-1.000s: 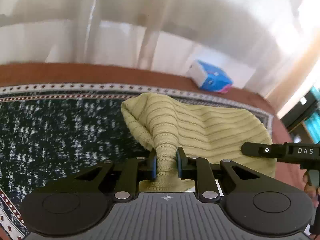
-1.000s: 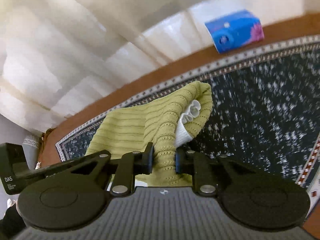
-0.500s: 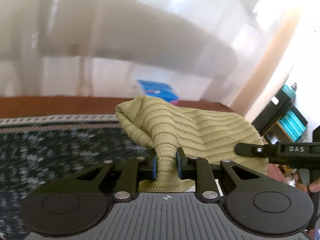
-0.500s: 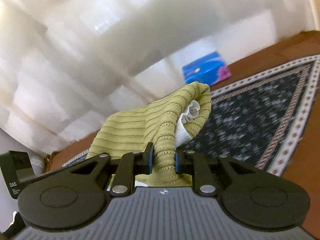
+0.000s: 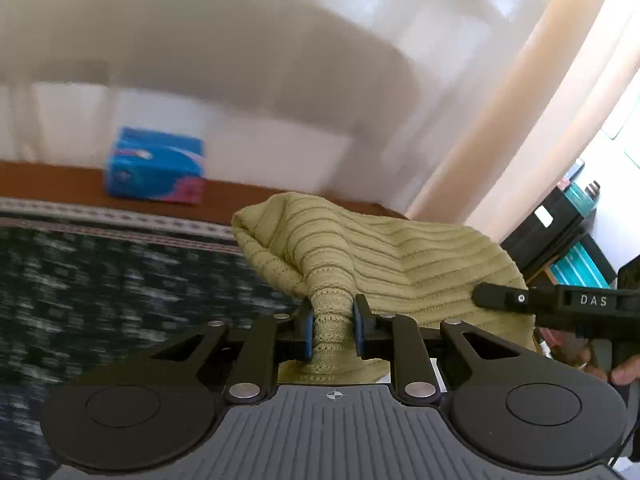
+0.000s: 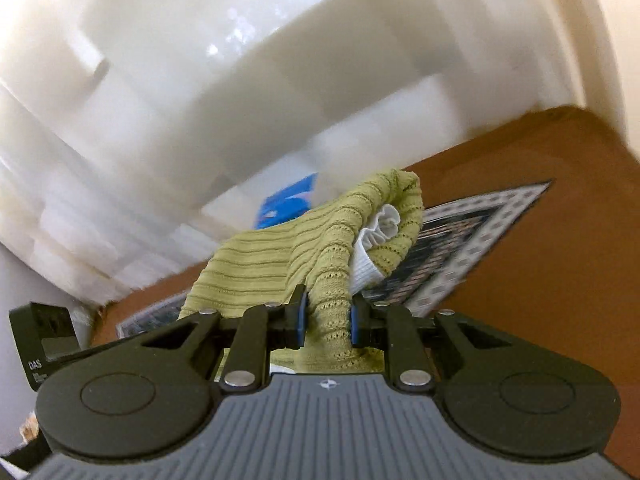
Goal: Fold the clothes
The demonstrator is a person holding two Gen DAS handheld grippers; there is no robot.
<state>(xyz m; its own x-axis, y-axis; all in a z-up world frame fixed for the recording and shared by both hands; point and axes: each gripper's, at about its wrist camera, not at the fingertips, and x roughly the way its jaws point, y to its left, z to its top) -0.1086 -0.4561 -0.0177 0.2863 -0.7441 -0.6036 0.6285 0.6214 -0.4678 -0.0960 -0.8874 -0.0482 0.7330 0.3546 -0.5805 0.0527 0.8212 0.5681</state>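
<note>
The left gripper (image 5: 331, 330) is closed to a narrow gap on a bunched corner of the green knitted garment (image 5: 384, 256), the ribbed cloth being pinched between its blue pads (image 5: 306, 332). The right gripper (image 6: 327, 322) is likewise clamped narrowly on another bunched part of the same garment (image 6: 280, 264), and a piece of white ribbed cloth (image 6: 374, 248) is seen tucked inside the fold just beyond it. The right gripper's black body (image 5: 560, 304), with part of a hand (image 5: 624, 372) under it, is visible at the right edge of the left view, so the two are held near each other, side by side. The garment is thus carried in the air between both, above a dark patterned rug (image 5: 100, 280) spread on brown floor (image 6: 540, 184); whether its lower part touches anything cannot be told. A blue tissue pack (image 5: 156, 166) lies beyond the rug, by the white curtain (image 5: 200, 40). The step in hand is judged to be the carrying of the held edge across for a fold. It would be done well if both grips were kept level and the edge kept taut between them, so that the cloth is laid flat without twisting. The garment's long axis appears to run crosswise from one gripper to the other, its knitted ribs following that line, with the loose body billowing forward, away from the cameras.
</note>
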